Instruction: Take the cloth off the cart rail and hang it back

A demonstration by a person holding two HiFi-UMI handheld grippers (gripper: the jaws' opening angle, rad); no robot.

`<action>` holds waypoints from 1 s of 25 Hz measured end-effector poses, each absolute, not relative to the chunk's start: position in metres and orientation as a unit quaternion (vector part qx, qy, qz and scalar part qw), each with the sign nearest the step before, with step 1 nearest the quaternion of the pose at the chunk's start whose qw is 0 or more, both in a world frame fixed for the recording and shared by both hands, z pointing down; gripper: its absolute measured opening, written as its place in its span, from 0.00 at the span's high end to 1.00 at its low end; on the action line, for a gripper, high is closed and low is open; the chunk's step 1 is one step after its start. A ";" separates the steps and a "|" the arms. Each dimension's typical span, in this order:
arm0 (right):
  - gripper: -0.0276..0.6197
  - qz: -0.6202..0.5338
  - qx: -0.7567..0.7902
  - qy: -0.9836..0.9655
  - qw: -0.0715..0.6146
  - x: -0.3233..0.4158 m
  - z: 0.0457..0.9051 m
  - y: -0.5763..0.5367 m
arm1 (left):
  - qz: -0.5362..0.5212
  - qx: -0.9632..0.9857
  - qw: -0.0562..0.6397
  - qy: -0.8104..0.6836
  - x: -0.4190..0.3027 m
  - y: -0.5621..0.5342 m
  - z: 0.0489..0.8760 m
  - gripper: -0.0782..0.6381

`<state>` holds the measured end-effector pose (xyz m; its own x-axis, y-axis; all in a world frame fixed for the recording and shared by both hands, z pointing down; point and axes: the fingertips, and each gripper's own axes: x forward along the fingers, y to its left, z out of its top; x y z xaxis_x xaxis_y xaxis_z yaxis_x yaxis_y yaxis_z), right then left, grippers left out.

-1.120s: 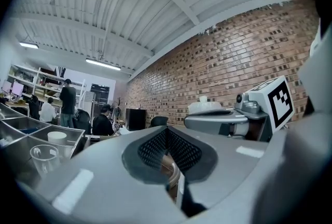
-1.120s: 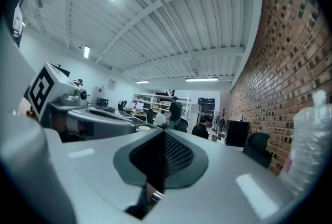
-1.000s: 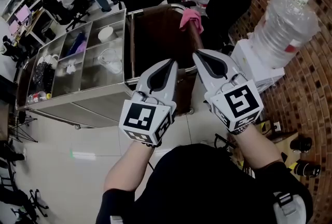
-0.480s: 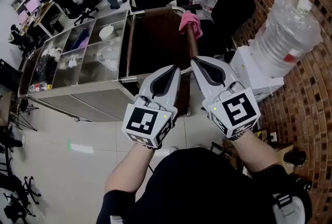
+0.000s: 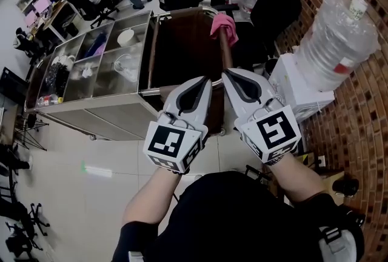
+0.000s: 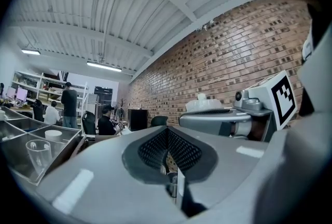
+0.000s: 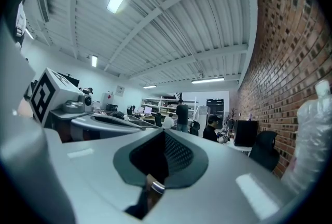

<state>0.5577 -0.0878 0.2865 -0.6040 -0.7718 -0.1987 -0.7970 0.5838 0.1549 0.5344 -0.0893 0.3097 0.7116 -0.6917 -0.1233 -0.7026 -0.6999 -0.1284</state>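
Observation:
A pink cloth (image 5: 224, 26) hangs over the right rail of the steel cart (image 5: 106, 110), at the far end of its brown bin. My left gripper (image 5: 204, 80) and right gripper (image 5: 227, 73) are side by side, raised in front of me, short of the cart's near end and well back from the cloth. Both have their jaws closed with nothing between them. In the left gripper view the pads (image 6: 167, 148) meet. The right gripper view shows its pads (image 7: 165, 151) pressed together too. Neither gripper view shows the cloth.
The cart's left trays hold a glass (image 5: 127, 68), a white bowl (image 5: 123, 37) and small items. A water dispenser with a large bottle (image 5: 335, 40) stands to the right against the brick wall. People sit and stand at desks beyond the cart. Pale tiled floor lies below.
The head view has shifted slightly, so the cart sits a little lower and closer. Both grippers stay closed, side by side, drifting slightly downward in the view.

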 end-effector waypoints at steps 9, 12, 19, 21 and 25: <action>0.96 0.098 -0.463 0.880 0.044 0.546 0.288 -0.080 | 0.032 -0.927 0.082 0.364 0.522 -0.084 0.310 0.91; 0.96 0.080 -0.471 0.878 0.027 0.542 0.293 -0.075 | 0.034 -0.929 0.080 0.360 0.518 -0.080 0.311 0.91; 0.96 0.089 -0.474 0.876 0.026 0.535 0.288 -0.075 | 0.039 -0.930 0.080 0.357 0.512 -0.079 0.306 0.91; 0.96 0.096 -0.473 0.875 0.031 0.536 0.287 -0.077 | 0.038 -0.930 0.079 0.357 0.512 -0.080 0.307 0.91; 0.96 0.128 -0.465 0.874 0.050 0.533 0.282 -0.081 | 0.037 -0.930 0.078 0.356 0.510 -0.081 0.310 0.91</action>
